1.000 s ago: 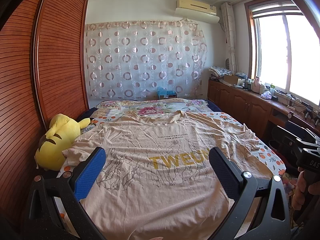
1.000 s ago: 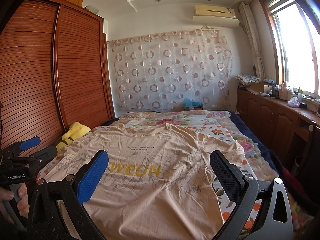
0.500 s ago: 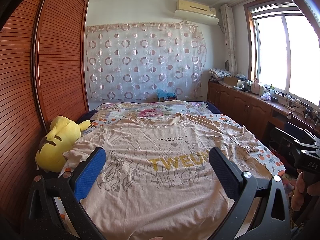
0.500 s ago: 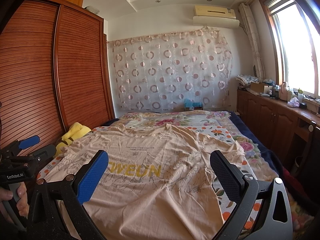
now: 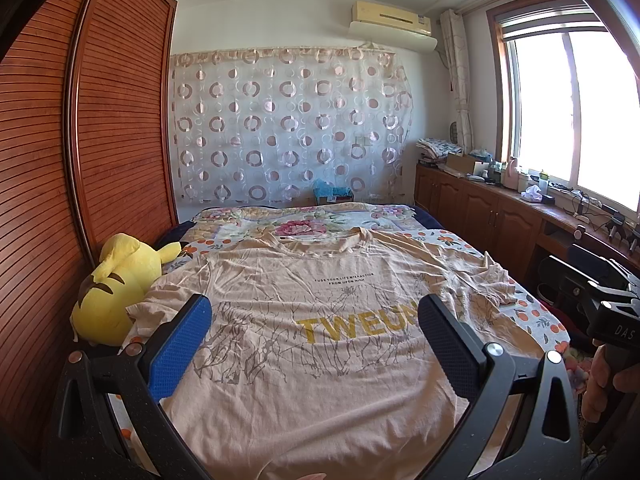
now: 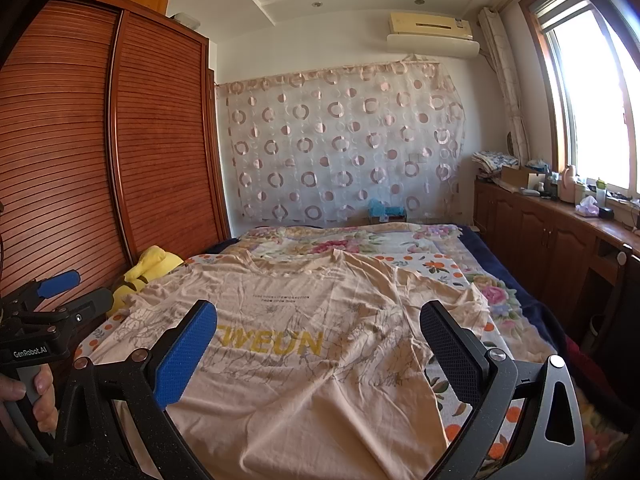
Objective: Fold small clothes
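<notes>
A beige T-shirt [image 5: 320, 360] with yellow "TWEUN" lettering lies spread flat, front up, on the bed, collar at the far end. It also shows in the right wrist view [image 6: 304, 344]. My left gripper [image 5: 314, 320] is open and empty, held above the shirt's lower middle. My right gripper [image 6: 318, 328] is open and empty, above the shirt's lower right part. The right sleeve [image 5: 492, 284] is bunched and wrinkled. Each gripper shows at the edge of the other's view.
A yellow plush toy [image 5: 112, 292] lies at the bed's left edge against the slatted wooden wardrobe [image 5: 80, 160]. The floral bedsheet [image 5: 304, 224] extends beyond the collar. A wooden cabinet counter [image 5: 520, 208] with clutter runs along the right under the window.
Both views have tilted slightly, with the shirt sitting a little lower in the left wrist view. The shirt has not moved and both grippers stay open.
</notes>
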A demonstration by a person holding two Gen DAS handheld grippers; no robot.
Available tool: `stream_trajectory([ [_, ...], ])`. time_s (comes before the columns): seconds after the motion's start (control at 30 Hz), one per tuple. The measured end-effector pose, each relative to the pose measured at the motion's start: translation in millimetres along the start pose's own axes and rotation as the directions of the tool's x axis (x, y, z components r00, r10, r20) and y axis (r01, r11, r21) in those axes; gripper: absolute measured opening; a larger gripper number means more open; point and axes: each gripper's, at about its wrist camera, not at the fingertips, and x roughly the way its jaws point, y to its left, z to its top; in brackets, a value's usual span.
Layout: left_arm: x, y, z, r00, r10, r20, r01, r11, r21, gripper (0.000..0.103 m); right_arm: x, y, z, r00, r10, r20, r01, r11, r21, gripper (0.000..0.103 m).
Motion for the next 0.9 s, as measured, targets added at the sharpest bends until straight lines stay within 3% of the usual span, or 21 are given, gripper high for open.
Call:
stream_trajectory([
  [0.1, -14, -6, -9, 1.0, 0.003, 0.005, -0.003, 1.0, 0.001, 0.103, 0, 0, 0, 1.0, 0.001, 0.0, -0.001, 1.0, 0.0, 0.102],
  [0.37, 0, 3, 1, 0.999, 0.006, -0.032, -0.007, 1.0, -0.007, 0.103, 9, 1, -5, 0.999, 0.027, -0.019, -0.027, 1.0, 0.01, 0.102],
  [0.9, 38, 61, -19, 0.989, 0.098, -0.113, -0.104, 0.994, -0.045, 0.103, 73, 17, -5, 0.993, 0.095, -0.066, -0.098, 0.994, -0.044, 0.102],
])
